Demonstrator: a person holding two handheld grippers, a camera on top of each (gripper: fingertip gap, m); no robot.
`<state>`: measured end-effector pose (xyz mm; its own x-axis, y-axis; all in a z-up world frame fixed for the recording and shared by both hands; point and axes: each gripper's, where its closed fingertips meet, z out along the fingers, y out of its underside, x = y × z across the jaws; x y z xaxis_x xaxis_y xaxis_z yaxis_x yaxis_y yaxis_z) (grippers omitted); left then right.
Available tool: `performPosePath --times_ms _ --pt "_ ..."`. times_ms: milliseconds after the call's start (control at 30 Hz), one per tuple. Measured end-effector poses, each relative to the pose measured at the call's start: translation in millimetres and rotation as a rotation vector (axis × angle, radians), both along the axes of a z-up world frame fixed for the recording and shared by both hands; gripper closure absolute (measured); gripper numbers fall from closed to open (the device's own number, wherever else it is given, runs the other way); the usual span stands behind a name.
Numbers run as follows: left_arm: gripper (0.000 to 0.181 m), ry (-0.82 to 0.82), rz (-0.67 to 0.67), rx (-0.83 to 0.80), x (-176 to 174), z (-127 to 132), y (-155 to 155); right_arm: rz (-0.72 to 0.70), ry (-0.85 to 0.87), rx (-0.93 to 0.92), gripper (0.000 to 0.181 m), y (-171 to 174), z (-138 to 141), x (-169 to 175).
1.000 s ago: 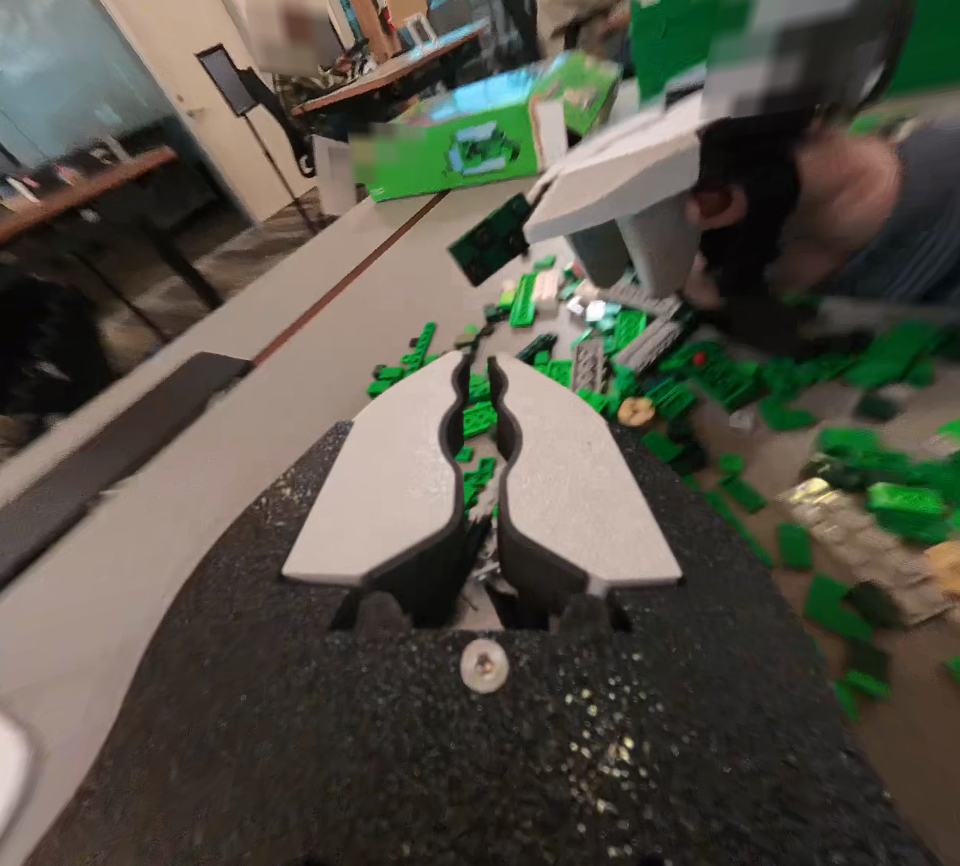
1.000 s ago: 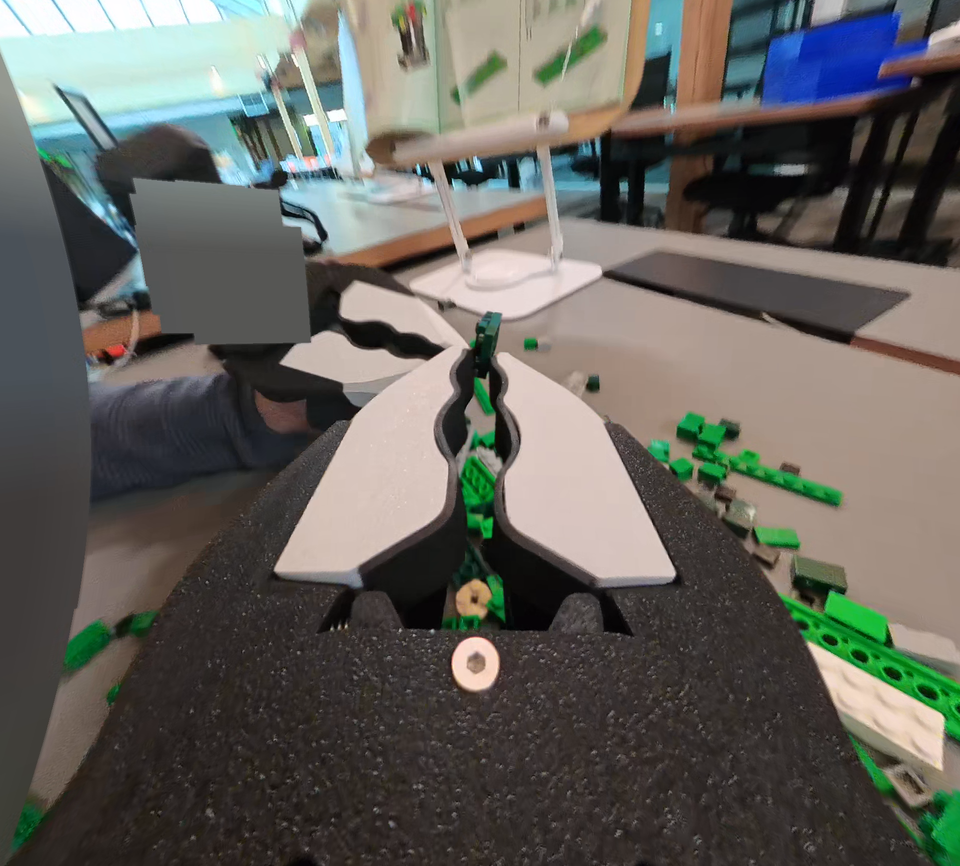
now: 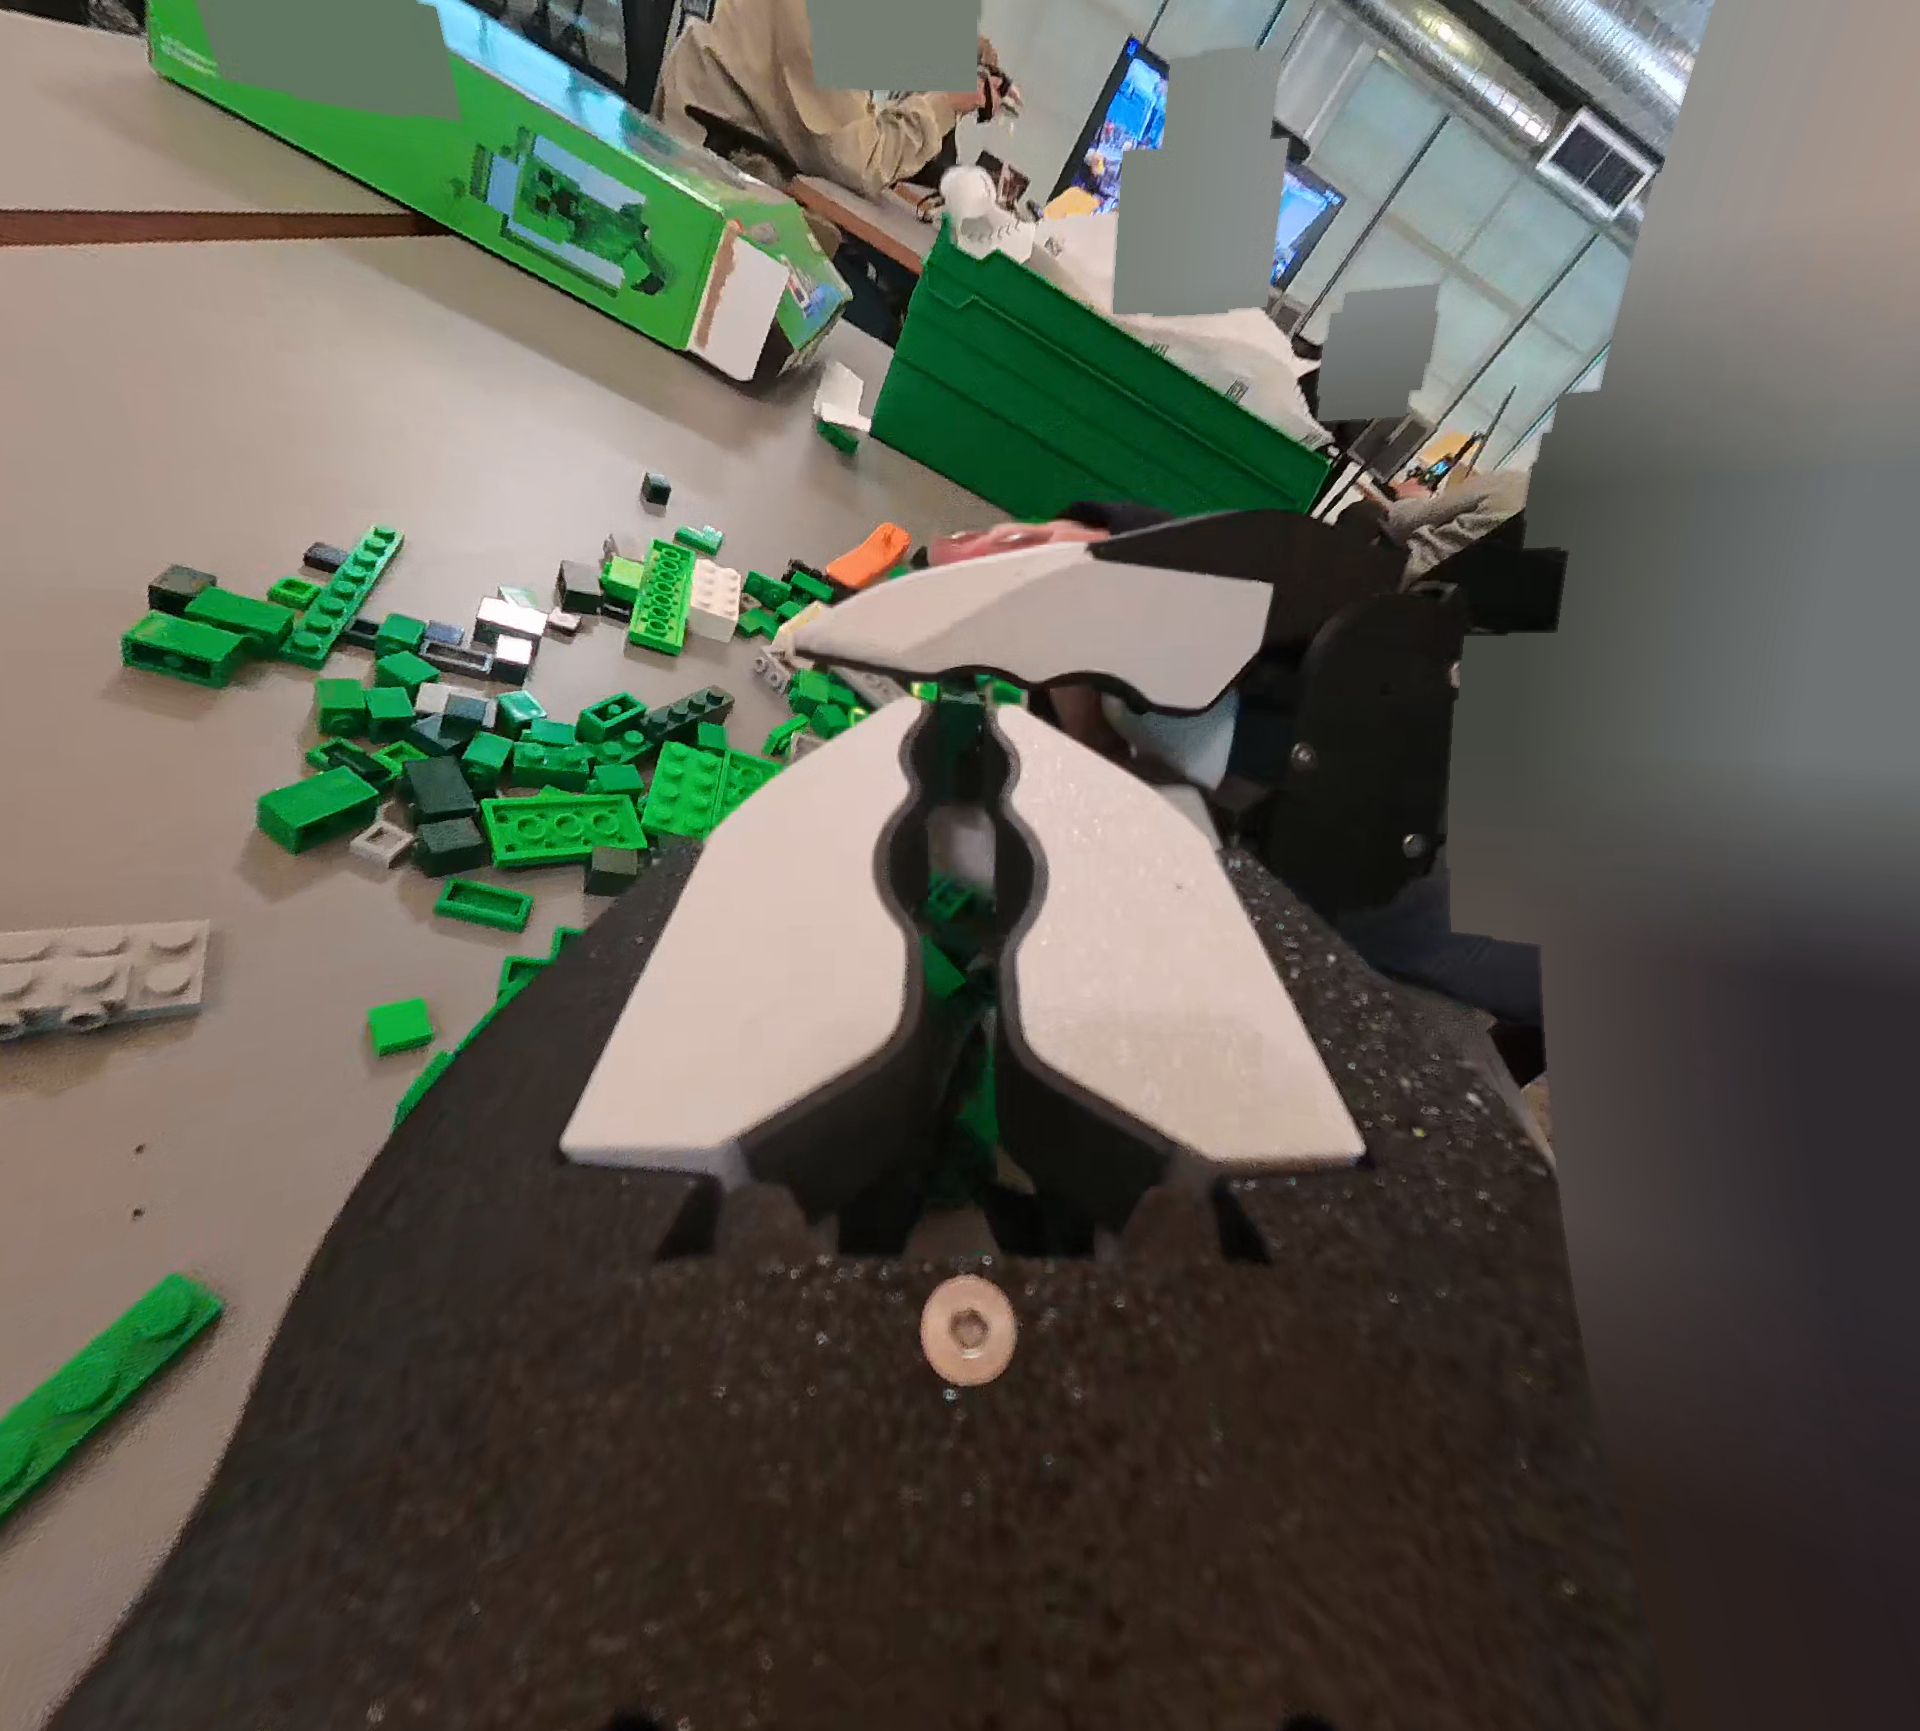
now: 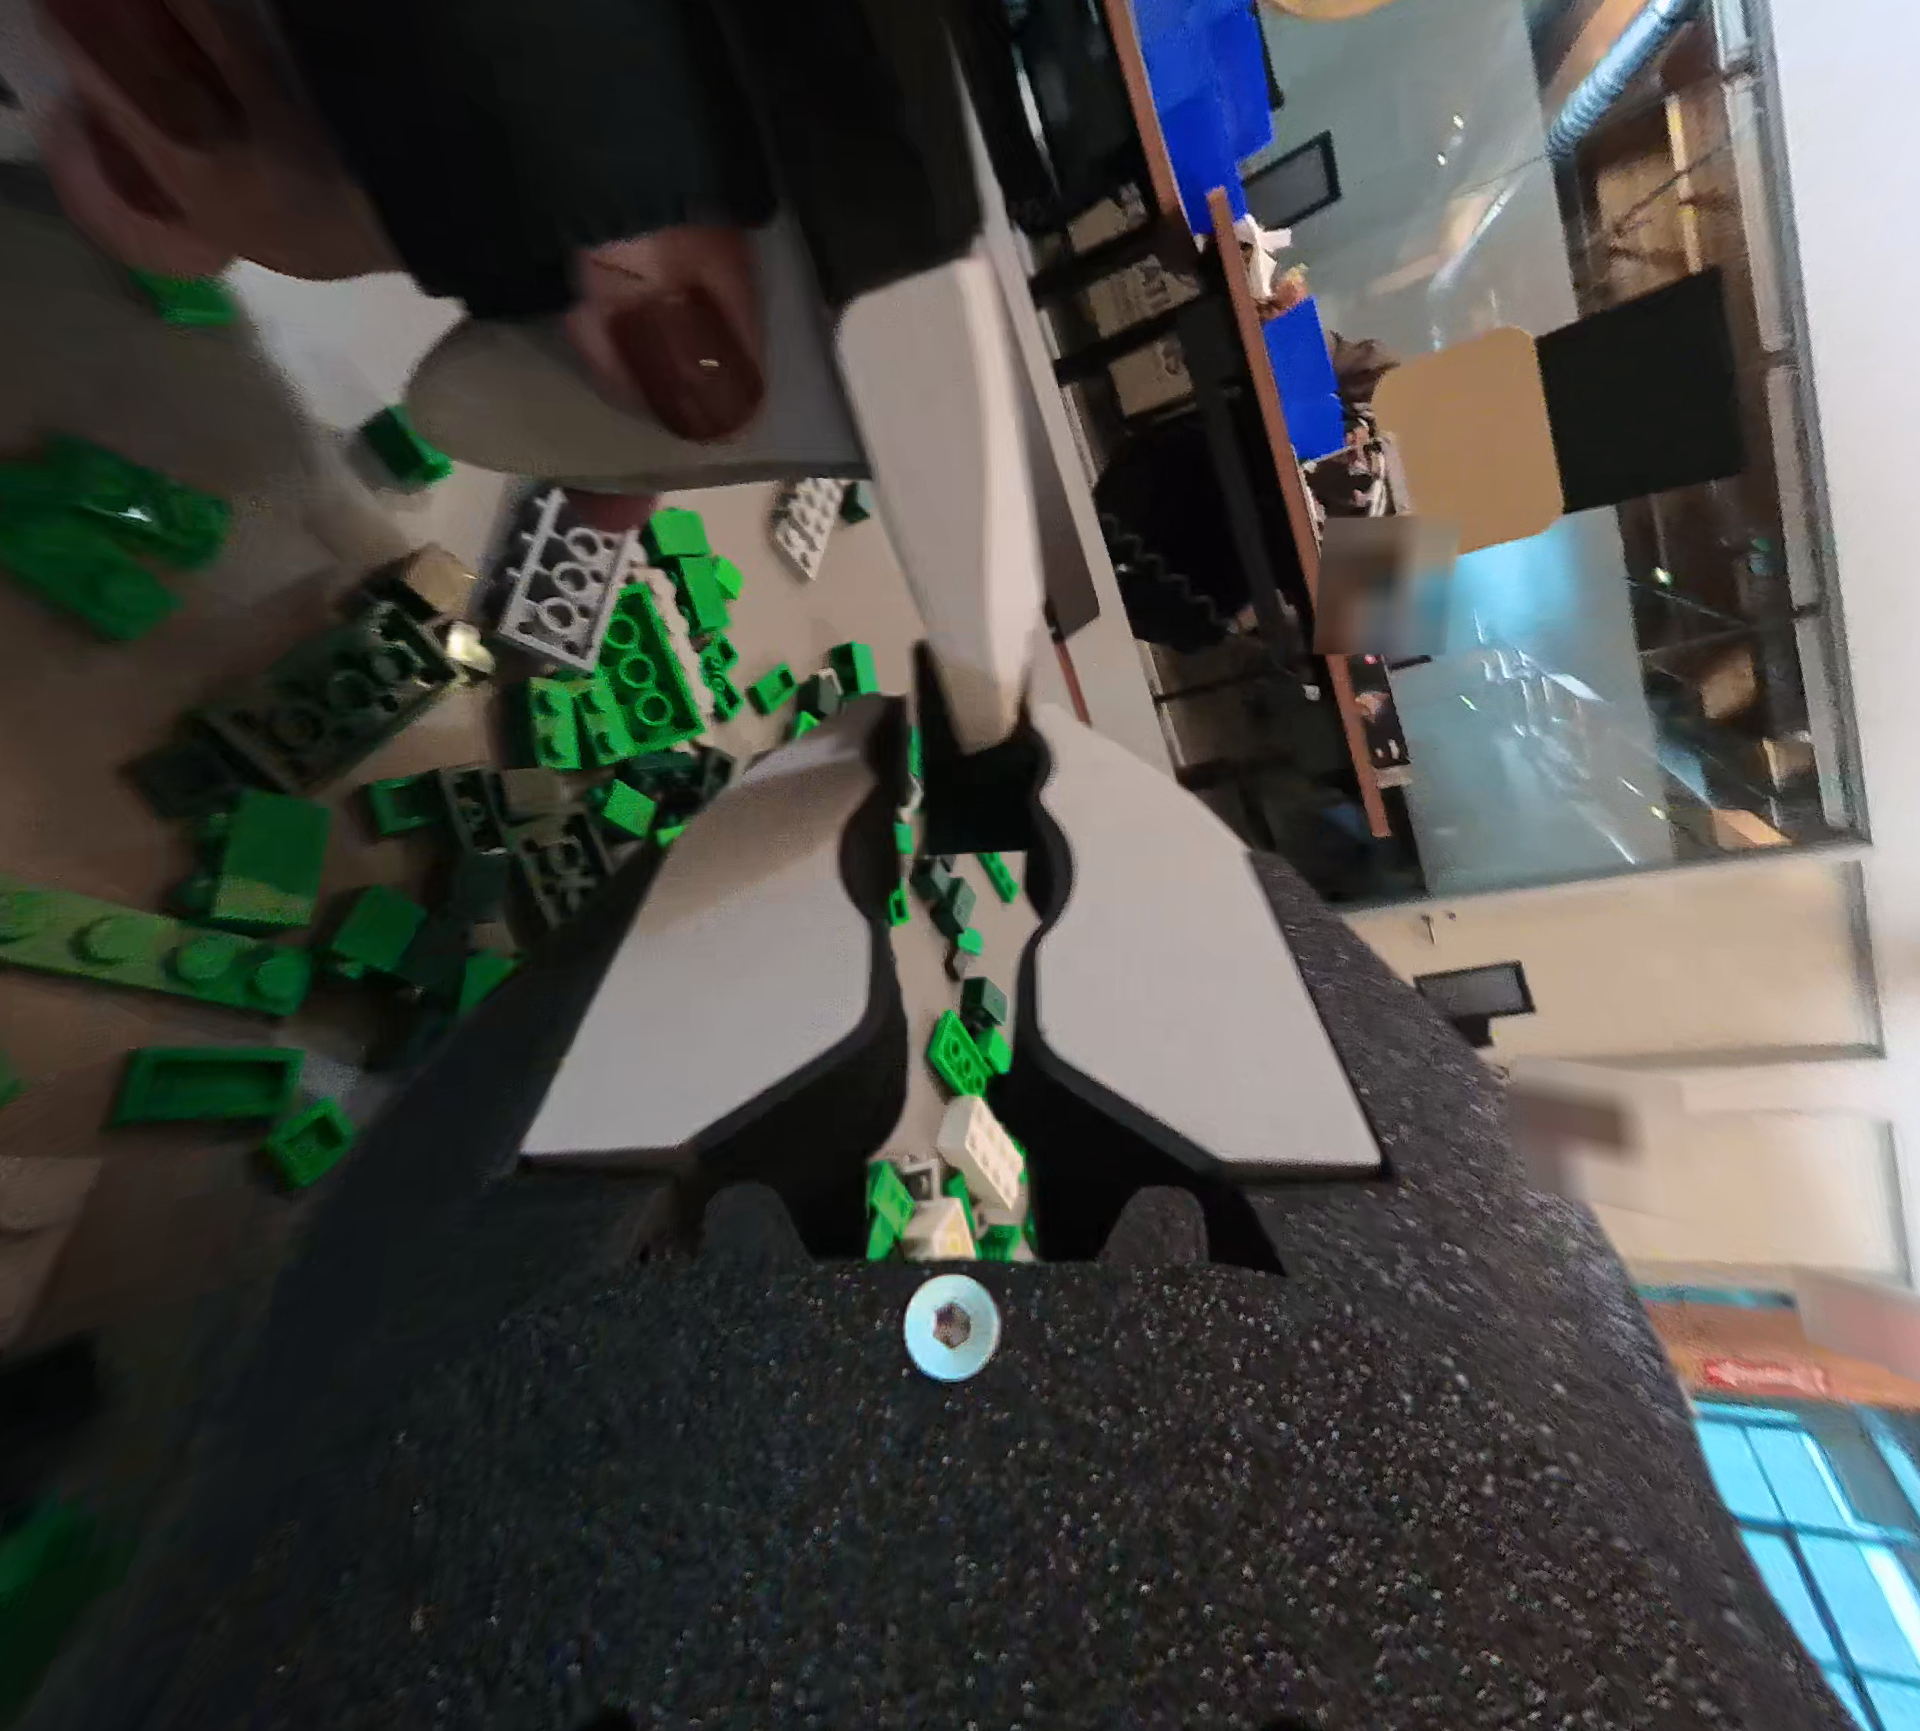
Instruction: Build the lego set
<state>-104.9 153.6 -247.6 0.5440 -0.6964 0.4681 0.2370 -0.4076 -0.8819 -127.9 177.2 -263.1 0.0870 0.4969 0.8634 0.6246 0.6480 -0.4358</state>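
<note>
Two grippers are met tip to tip above the table (image 3: 416, 393): the left gripper (image 3: 956, 713) is clamped on a small dark green piece (image 3: 955, 738), and the right gripper (image 4: 977, 751), crossed over it, looks closed on the same piece, prob. for a hand-over or re-grip w/o dropping. Loose bricks (image 3: 520, 777) are left spread to the left, within reach.

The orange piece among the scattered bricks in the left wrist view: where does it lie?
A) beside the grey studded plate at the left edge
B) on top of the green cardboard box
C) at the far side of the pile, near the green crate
C: the orange piece lies at the brick pile's far edge, just before the green crate.
</note>
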Motion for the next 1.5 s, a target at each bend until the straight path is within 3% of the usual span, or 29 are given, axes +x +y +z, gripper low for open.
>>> performPosePath --times_ms 233,400,533,767,967,1233,1500 --pt "0.173 0.006 0.003 -0.027 3.3 -3.4 0.6 0.023 -0.017 0.014 0.167 0.6 -1.6 1.9" --pt "0.174 -0.060 0.066 -0.061 0.4 2.1 5.2 -0.053 -0.059 0.290 0.167 10.7 11.1 0.8" --pt "0.173 -0.271 0.074 -0.165 -4.6 2.6 7.8 -0.098 -0.082 0.479 0.168 15.2 16.1 -2.9" --pt "0.174 -0.494 0.038 -0.238 -11.4 9.7 8.6 -0.118 -0.055 0.642 0.168 14.5 27.8 -6.7" --pt "0.174 -0.537 0.029 -0.267 -11.6 9.2 10.1 -0.108 -0.041 0.585 0.169 16.5 24.6 -6.9" --pt "0.174 -0.293 0.097 -0.190 -12.4 -0.9 15.1 -0.090 -0.065 0.469 0.167 21.5 10.4 -7.2" --pt "0.174 -0.316 0.091 -0.166 -17.5 2.4 14.0 -0.061 -0.031 0.364 0.165 21.4 6.5 -3.0"
